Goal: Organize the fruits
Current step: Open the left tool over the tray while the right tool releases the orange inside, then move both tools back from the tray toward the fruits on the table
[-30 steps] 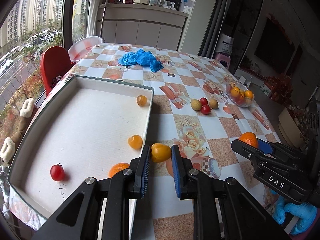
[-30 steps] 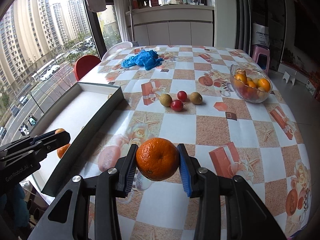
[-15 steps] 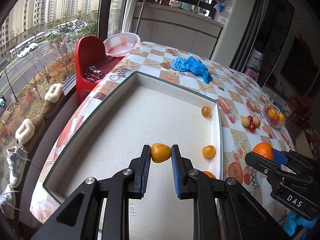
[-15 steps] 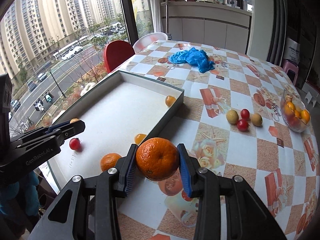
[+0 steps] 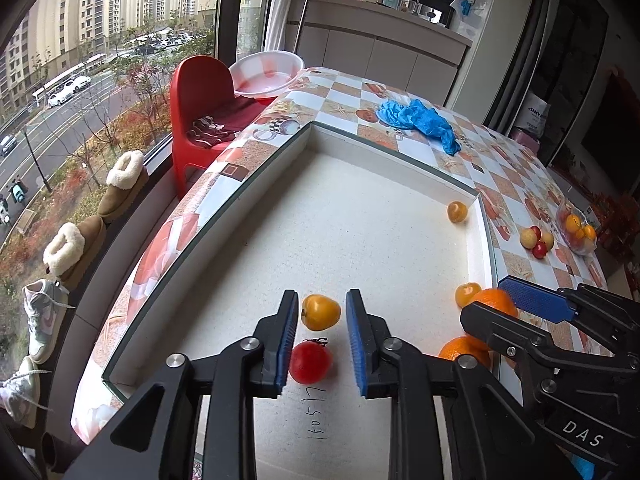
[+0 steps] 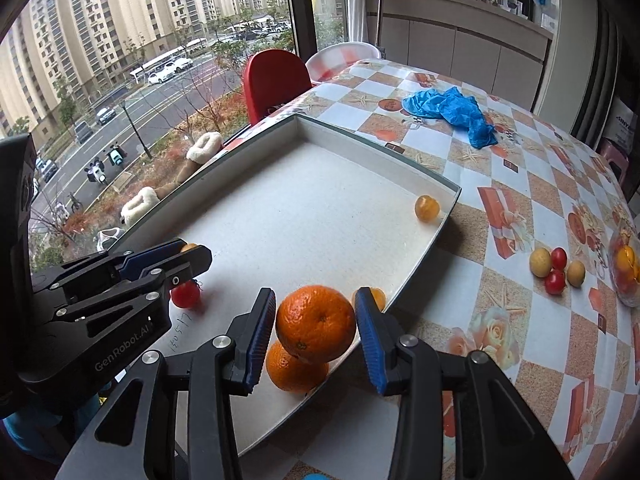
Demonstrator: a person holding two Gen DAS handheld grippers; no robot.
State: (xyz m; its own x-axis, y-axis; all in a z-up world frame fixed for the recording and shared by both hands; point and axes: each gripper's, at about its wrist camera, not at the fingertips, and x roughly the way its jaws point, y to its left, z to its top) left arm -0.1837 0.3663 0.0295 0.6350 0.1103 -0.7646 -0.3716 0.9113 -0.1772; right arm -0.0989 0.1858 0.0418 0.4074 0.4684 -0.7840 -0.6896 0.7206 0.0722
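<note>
A white shallow tray lies on the checked tablecloth. My left gripper hovers over its near end with jaws opening. A small yellow-orange fruit sits between the pads with gaps on both sides, just beyond a red tomato. My right gripper is over the tray's near right edge, jaws also opening. A large orange is loose between its pads, above a second orange in the tray. Two more small orange fruits lie along the right wall.
On the table right of the tray lie a few small red and yellow fruits and a glass bowl of fruit. A blue cloth lies at the far end. A red chair and a window are on the left.
Both grippers have moved left from the tablecloth to over the tray. Their jaws have spread, so the yellow-orange fruit and the large orange are no longer clamped.
</note>
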